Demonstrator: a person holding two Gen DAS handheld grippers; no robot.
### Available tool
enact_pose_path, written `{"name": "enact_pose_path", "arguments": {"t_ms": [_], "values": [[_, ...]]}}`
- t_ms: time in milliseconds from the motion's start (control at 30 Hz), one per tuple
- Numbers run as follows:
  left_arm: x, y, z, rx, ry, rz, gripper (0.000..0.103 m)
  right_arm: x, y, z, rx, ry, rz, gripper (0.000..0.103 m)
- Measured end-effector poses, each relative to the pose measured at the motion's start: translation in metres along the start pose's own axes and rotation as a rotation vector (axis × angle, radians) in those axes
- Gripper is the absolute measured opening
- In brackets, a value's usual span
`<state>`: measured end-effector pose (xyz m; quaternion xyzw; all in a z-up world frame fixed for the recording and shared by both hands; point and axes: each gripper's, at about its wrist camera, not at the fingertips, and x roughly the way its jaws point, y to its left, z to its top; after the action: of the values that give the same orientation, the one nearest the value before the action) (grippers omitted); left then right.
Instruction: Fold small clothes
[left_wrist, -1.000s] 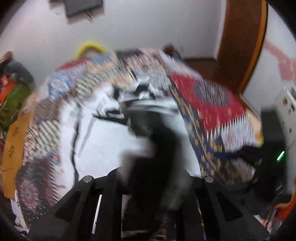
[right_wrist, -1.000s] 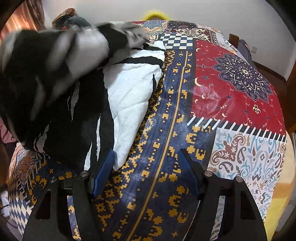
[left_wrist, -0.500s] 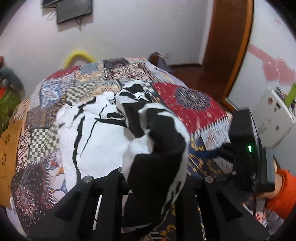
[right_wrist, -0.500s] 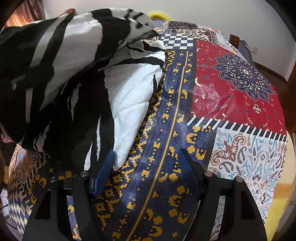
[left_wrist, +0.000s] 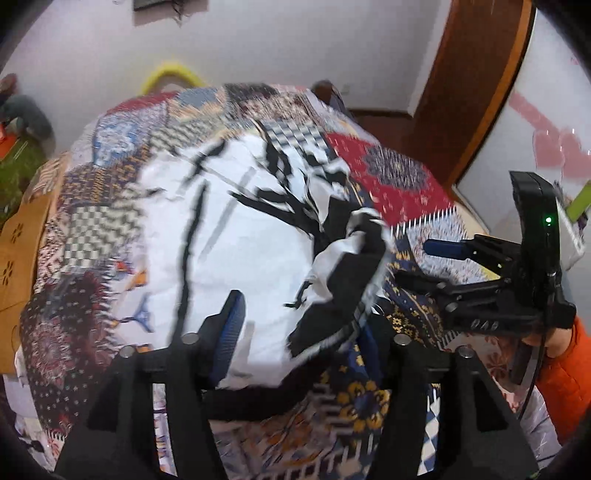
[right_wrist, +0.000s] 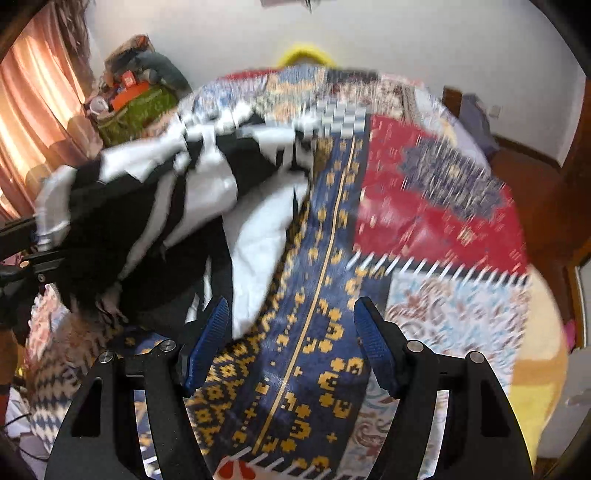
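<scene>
A white garment with black streaks (left_wrist: 229, 236) lies spread on the patchwork bedspread (left_wrist: 399, 181). Its black-and-white flap (left_wrist: 351, 273) is folded over and sags on the right side. My left gripper (left_wrist: 299, 332) hovers over the near edge with its jaws opening. The flap drapes loosely between them, and the left pad (left_wrist: 231, 325) stands clear of it. The right pad is hidden behind the cloth. In the right wrist view the garment (right_wrist: 177, 192) bunches at the left. My right gripper (right_wrist: 291, 343) is open above the blue-and-yellow strip of the bedspread (right_wrist: 436, 229), with nothing between its fingers.
The right gripper (left_wrist: 461, 266) shows at the right of the left wrist view, held by a hand in an orange sleeve (left_wrist: 565, 376). A yellow hoop (left_wrist: 170, 74) lies beyond the bed. A wooden door frame (left_wrist: 476, 92) stands right, a curtain (right_wrist: 33, 122) and a cluttered green bag (right_wrist: 136, 107) left.
The left jaws have gone from shut on the lifted flap to apart, and the flap has dropped onto the garment. The left gripper pulled back and up. The right gripper rose a little.
</scene>
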<state>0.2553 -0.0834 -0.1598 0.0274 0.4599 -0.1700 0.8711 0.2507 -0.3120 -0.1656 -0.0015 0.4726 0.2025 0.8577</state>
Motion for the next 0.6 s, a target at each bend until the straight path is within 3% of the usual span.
{"name": "enact_pose_path", "arguments": {"t_ms": [133,300,467,600], "values": [[-0.032,0.019,0.000,-0.035,-0.082,0.031,0.072,-0.029,0.008,0.015,-0.006,-0.087,0.020,0.068],[-0.037,0.049,-0.003,-0.107,-0.104,0.100,0.074,-0.046,0.030,0.031,-0.035,-0.150,0.055,0.068],[-0.005,0.072,-0.014,-0.147,-0.013,0.144,0.074,-0.025,0.058,0.029,-0.106,-0.118,0.066,0.069],[0.025,0.076,-0.036,-0.145,0.092,0.161,0.074,0.009,0.062,0.010,-0.134,-0.009,0.046,0.069]]}}
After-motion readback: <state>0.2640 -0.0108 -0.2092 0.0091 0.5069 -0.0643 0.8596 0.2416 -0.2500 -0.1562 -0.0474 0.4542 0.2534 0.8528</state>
